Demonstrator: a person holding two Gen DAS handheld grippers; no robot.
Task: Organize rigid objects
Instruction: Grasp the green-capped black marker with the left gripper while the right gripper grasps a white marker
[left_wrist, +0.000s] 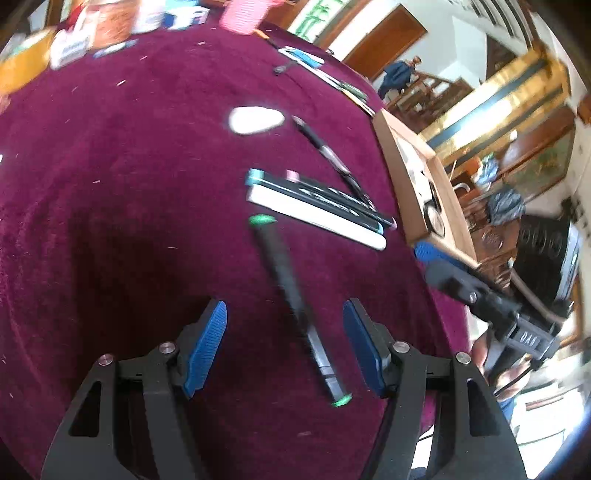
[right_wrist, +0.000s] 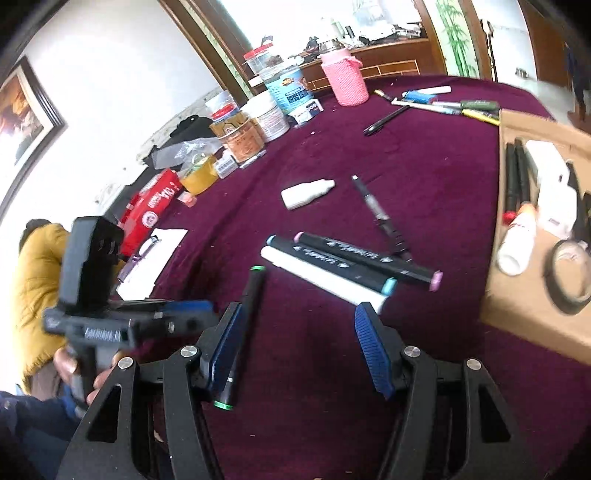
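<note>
A black marker with green ends (left_wrist: 295, 306) lies on the maroon tablecloth (left_wrist: 110, 184) between the fingers of my open left gripper (left_wrist: 284, 343). In the right wrist view the same marker (right_wrist: 247, 314) lies by the left finger of my open right gripper (right_wrist: 299, 350). Beyond it lie a white marker (left_wrist: 314, 218), a teal-capped black marker (right_wrist: 332, 266) and a pink-capped black marker (right_wrist: 369, 254) side by side. A black pen (right_wrist: 376, 210) and a small white bottle (right_wrist: 306, 192) lie farther off. My left gripper (right_wrist: 177, 310) also shows at the left of the right wrist view.
A cardboard tray (right_wrist: 517, 302) at the right holds pens, a white bottle (right_wrist: 517, 240) and a tape roll. Jars, tins and a pink cup (right_wrist: 345, 79) line the far edge. More pens (right_wrist: 443, 105) lie at the back. A red box (right_wrist: 155, 210) and paper sit left.
</note>
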